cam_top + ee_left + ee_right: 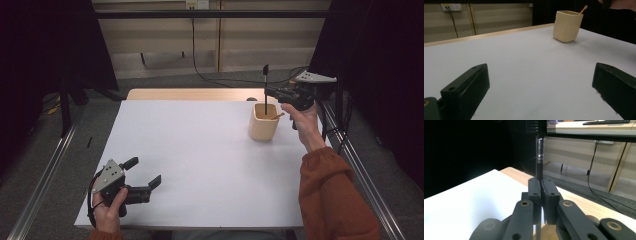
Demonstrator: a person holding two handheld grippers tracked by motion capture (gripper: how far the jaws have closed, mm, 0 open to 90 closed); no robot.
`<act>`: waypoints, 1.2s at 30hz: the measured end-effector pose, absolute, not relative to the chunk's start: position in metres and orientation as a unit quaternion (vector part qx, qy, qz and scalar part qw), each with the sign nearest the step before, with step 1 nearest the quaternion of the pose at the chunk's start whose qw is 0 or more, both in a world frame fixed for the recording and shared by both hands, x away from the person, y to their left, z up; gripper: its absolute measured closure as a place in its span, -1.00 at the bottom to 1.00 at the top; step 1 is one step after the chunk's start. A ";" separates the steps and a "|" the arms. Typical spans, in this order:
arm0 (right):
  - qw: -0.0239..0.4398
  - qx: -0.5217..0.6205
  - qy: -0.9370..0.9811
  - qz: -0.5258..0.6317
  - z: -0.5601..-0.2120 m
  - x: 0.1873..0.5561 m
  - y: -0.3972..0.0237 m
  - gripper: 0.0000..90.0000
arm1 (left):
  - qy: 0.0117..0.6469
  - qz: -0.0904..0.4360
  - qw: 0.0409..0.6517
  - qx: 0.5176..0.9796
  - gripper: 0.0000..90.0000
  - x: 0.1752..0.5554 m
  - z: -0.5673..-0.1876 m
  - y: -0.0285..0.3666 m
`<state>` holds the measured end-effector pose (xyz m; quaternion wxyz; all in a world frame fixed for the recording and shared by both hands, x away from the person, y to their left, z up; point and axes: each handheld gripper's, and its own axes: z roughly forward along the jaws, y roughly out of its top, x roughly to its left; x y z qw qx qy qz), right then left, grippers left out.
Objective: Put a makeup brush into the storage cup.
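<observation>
Nearest the camera, at the table's near left corner, the left gripper [145,173] lay low over the white tabletop [195,160] in the person's left hand [107,205], its jaws spread wide with nothing between them; the left gripper view showed the two black jaws far apart over bare white surface. Farther right and toward the far edge stood a cream-coloured, square-sided cup [263,121], resting upright on the tabletop, with a thin wooden stick [277,116] leaning out of its right rim. Directly above the cup's opening, a slim black pen-like rod [265,90] stood upright, its lower end dipping into the cup. At far right, the right gripper [272,92], carried in the person's right hand [302,116] with an orange sleeve [332,200] behind it, had its jaws closed tight on that rod; the right gripper view showed the pads pressed together around the shaft, which rose vertically above them.
</observation>
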<state>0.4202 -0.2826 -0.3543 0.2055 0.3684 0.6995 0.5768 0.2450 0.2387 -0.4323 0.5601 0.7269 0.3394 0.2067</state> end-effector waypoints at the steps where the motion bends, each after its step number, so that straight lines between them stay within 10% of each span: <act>1: 0.206 0.369 0.700 0.576 -0.356 0.420 -0.282 0.91 | 0.339 0.207 0.560 0.727 -0.97 0.245 -0.432 0.239; 36: 0.192 0.392 0.709 0.553 -0.388 0.421 -0.284 0.91 | 0.338 0.206 0.559 0.729 -0.97 0.245 -0.432 0.238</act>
